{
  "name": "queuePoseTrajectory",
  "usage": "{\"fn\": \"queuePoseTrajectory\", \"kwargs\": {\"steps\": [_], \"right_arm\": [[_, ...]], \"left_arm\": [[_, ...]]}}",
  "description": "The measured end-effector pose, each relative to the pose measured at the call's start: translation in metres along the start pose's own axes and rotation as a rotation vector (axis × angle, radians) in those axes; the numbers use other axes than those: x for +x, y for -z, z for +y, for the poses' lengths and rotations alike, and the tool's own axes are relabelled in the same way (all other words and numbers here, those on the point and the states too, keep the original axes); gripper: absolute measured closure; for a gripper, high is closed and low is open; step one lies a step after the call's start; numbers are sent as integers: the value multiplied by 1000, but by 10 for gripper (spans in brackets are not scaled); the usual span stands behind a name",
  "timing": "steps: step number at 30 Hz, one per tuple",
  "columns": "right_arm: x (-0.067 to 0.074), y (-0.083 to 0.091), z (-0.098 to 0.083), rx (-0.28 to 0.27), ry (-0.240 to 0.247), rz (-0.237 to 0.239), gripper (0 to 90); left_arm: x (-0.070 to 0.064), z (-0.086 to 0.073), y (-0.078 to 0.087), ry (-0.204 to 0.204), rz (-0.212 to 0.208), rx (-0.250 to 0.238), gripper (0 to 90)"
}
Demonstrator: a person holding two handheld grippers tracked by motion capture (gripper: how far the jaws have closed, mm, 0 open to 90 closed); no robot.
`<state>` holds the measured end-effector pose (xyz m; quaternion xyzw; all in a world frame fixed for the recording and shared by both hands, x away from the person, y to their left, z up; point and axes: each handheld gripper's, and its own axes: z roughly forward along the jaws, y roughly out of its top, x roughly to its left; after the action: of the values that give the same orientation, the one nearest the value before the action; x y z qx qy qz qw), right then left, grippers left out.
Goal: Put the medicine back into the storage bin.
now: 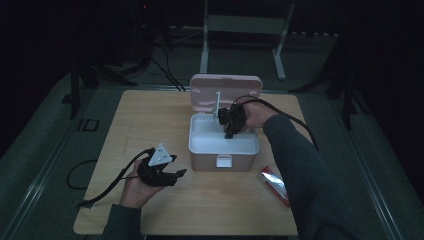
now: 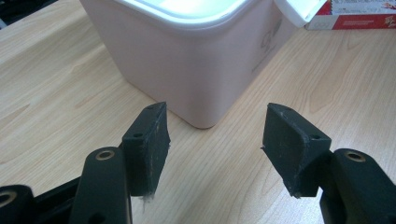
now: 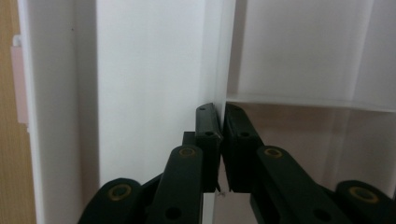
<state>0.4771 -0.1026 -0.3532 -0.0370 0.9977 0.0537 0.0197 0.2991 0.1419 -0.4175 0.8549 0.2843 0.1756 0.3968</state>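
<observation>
A pink box (image 1: 200,150) with a white inside stands open at the table's middle, its lid (image 1: 226,90) tipped up behind. My right gripper (image 1: 230,131) reaches down into the box from the right. In the right gripper view its jaws (image 3: 222,112) are pressed together on the edge of a thin white panel (image 3: 217,46), which stands upright (image 1: 218,104) in the box. My left gripper (image 1: 177,175) rests over the table left of the box, open with nothing between its fingers. In the left gripper view it (image 2: 215,140) points at a lower corner of the pink box (image 2: 196,70).
A red and white packet (image 1: 274,185) lies on the table right of the box's front, and shows as the packet (image 2: 355,14) in the left gripper view. The box's white latch (image 1: 224,161) hangs at its front. A cable trails from each gripper.
</observation>
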Motion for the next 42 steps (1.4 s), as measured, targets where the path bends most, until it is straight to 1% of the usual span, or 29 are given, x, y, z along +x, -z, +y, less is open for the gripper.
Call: {"fn": "queuePoseTrajectory", "kwargs": {"steps": [5, 7, 13, 14, 24, 29, 34, 35, 36, 37, 38, 39, 41, 42], "right_arm": [[-2, 0, 1, 3, -6, 15, 884], [-1, 1, 1, 10, -22, 23, 888], [-4, 0, 1, 9, -20, 31, 895], [-4, 1, 1, 15, -33, 33, 895], [-5, 1, 2, 10, -34, 28, 897], [-3, 4, 5, 25, -30, 19, 897], [-4, 8, 5, 17, -26, 13, 897], [-3, 12, 4, 4, -23, 8, 898], [-3, 12, 4, 4, -23, 8, 898], [-4, 16, 3, -8, -20, 15, 898], [-4, 18, 2, -18, -18, -2, 898], [-4, 18, 2, -18, -18, -2, 898], [-4, 24, 0, -36, -31, 0, 898], [-3, 27, -2, -43, -39, -14, 898]], "left_arm": [[0, 0, 1, 2, 1, -3, 403], [0, 0, 1, 1, 2, -3, 403], [0, 0, 1, 1, 3, -2, 403], [0, 0, 1, 1, 3, -2, 403], [0, 0, 2, -2, 4, -4, 404], [0, 0, 3, -1, 7, -8, 403], [1, 0, 4, -1, 6, -11, 403], [1, 0, 4, -1, 6, -10, 403], [1, 0, 4, -1, 5, -10, 403], [1, 0, 4, -1, 5, -11, 403], [1, 0, 4, -2, 5, -10, 403], [1, 0, 4, -2, 5, -10, 403], [1, 0, 4, -1, 5, -10, 403], [1, 0, 4, -1, 5, -10, 403]]}}
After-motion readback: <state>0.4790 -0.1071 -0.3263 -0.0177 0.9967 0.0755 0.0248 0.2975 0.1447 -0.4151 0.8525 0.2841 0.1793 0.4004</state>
